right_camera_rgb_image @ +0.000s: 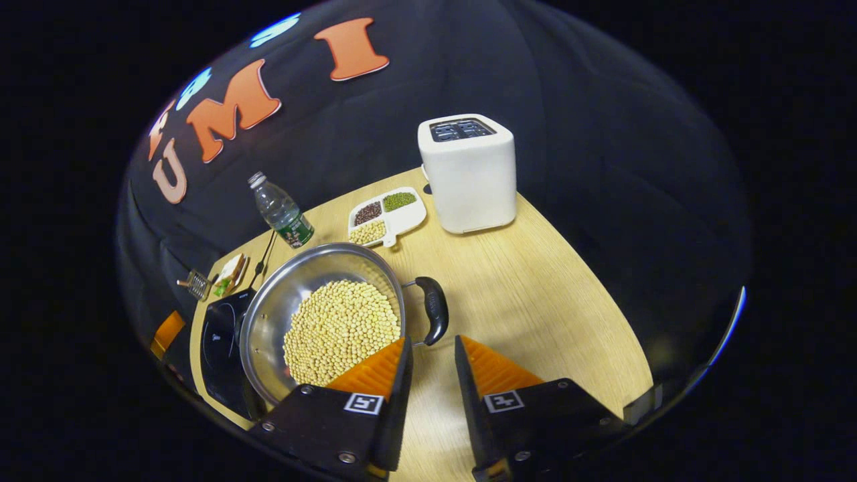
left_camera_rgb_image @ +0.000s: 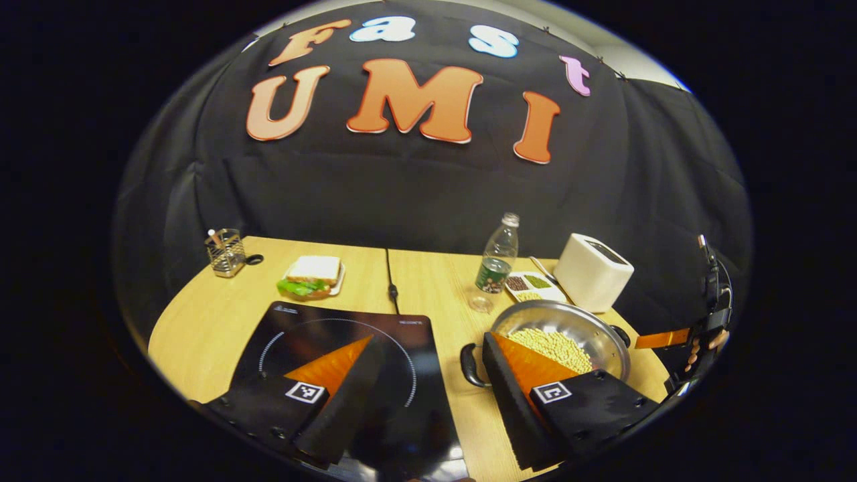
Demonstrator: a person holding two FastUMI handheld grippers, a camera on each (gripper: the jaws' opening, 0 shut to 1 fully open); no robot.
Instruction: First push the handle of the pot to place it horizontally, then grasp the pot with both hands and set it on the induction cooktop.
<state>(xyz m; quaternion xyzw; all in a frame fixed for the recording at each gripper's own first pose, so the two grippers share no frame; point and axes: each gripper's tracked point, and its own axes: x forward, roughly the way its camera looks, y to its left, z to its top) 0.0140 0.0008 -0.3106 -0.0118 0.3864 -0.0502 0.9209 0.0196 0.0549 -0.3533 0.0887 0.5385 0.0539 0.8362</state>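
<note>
A steel pot (left_camera_rgb_image: 535, 318) (right_camera_rgb_image: 301, 281) filled with soybeans (left_camera_rgb_image: 556, 348) (right_camera_rgb_image: 341, 328) stands on the wooden table, just right of the black induction cooktop (left_camera_rgb_image: 294, 328) (right_camera_rgb_image: 221, 341). Its two black loop handles point left (left_camera_rgb_image: 469, 365) and right (right_camera_rgb_image: 432, 308). My left gripper (left_camera_rgb_image: 428, 395) is wide open, one finger over the cooktop, the other against the pot's near left side. My right gripper (right_camera_rgb_image: 432, 371) is open with a narrower gap, its tips just short of the right handle. In the left gripper view, the right gripper (left_camera_rgb_image: 703, 335) and the hand holding it are beyond the pot's far side.
A white toaster (right_camera_rgb_image: 469, 174) (left_camera_rgb_image: 592, 271) stands at the back right. A divided dish of beans (right_camera_rgb_image: 387, 215) and a water bottle (left_camera_rgb_image: 499, 258) (right_camera_rgb_image: 281, 211) sit behind the pot. A sandwich plate (left_camera_rgb_image: 311, 276), a metal holder (left_camera_rgb_image: 225, 253) and the cooktop's cable (left_camera_rgb_image: 390, 281) lie behind the cooktop.
</note>
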